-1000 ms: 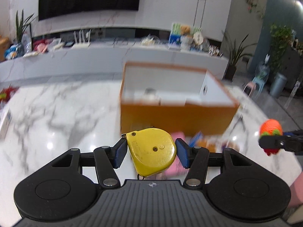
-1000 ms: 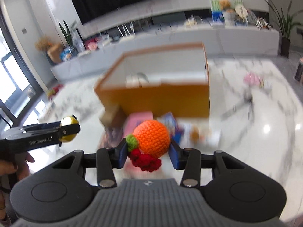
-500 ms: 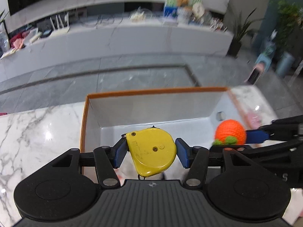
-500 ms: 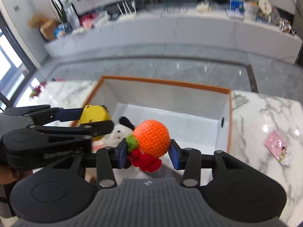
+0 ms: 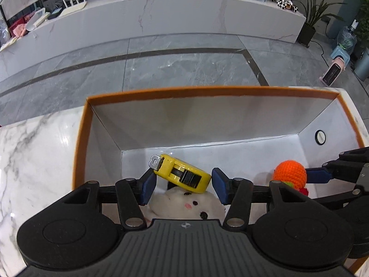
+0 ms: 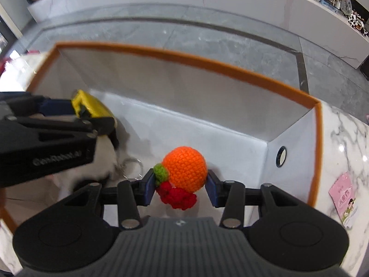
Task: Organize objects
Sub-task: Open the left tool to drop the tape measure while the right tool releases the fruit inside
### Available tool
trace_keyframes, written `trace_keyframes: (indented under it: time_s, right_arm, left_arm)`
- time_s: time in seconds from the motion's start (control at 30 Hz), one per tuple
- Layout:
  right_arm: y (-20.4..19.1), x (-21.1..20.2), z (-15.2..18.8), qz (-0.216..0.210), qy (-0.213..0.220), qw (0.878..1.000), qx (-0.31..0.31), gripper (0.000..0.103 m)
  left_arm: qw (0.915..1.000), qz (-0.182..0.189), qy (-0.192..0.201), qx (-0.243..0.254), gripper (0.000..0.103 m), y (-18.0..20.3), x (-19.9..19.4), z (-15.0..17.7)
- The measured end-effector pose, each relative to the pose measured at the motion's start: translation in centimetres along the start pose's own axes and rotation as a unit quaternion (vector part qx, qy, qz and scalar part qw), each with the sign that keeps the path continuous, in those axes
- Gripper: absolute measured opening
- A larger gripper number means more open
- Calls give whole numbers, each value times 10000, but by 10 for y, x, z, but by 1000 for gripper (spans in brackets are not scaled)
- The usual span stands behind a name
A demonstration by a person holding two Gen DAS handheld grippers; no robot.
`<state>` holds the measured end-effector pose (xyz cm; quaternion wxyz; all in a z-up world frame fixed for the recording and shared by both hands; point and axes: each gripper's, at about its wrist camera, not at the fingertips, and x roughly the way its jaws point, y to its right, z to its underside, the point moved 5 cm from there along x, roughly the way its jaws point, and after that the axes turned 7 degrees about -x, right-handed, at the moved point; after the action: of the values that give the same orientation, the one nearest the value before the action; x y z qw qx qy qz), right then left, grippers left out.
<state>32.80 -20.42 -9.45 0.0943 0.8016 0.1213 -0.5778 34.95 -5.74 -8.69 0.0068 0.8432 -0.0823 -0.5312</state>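
Grey stone floor tiles [image 5: 184,69] fill the top half of my left view, with a long white marble-look counter [image 5: 161,16] beyond them carrying cables and clutter. Lower down, a glossy white marble tabletop [image 5: 34,157] holds an open rectangular box [image 5: 207,91], orange on its rim and matte white inside, with a small round grommet [image 5: 320,137] in its right wall.

My left gripper [image 5: 182,185] sits over the box at the bottom centre of the frame, its 2 blue pads spread apart and gripping nothing. The tape measure [image 5: 182,173], hard glossy yellow plastic with a metal hook tab, lies tilted between the pads; I cannot tell whether it touches the left one. It rests on a fluffy white plush toy [image 5: 189,207] inside the box.

In the right view, my right gripper [image 6: 181,184] sits low in the centre with its pads beside a knitted orange ball [image 6: 184,168] that has a green crochet leaf and a red tuft below; a sliver of gap shows on the right side, so I cannot tell if the grip is firm. It hangs inside the box, above the white floor. A pink packet [image 6: 343,198] lies on the marble at the right edge.
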Motion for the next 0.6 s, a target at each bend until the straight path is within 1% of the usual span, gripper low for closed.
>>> trace_keyframes:
  time_s: [0.1, 0.23, 0.43, 0.47, 0.5, 0.53, 0.57, 0.6]
  right_arm:
    - [-2, 11, 3, 58, -249, 9997, -28, 47]
    - [-10, 21, 7, 118, -514, 9986, -18, 47]
    - [-12, 22, 10, 124, -616, 9980, 79, 50]
    - [-12, 22, 10, 125, -614, 9980, 77, 57]
    - [-13, 20, 10, 116, -591, 9981, 84, 67]
    - [-13, 17, 9, 99, -528, 9985, 103, 70]
    - [-12, 13, 8, 113, -445, 9989, 113, 76]
    - [-13, 9, 7, 129, -373, 9992, 109, 78]
  left_arm:
    - [10000, 48, -76, -43, 61, -1, 5, 2]
    - [10000, 55, -67, -49, 61, -1, 5, 4]
    - [9999, 79, -21, -86, 62, -1, 5, 5]
    - [9999, 70, -4, -78, 62, 0, 5, 4]
    - [10000, 42, 27, -65, 62, 1, 4, 4]
    - [10000, 2, 75, -43, 62, 1, 2, 3]
    - [9999, -24, 128, -2, 62, 1, -1, 3]
    - [9998, -38, 178, 41, 63, 2, -5, 3]
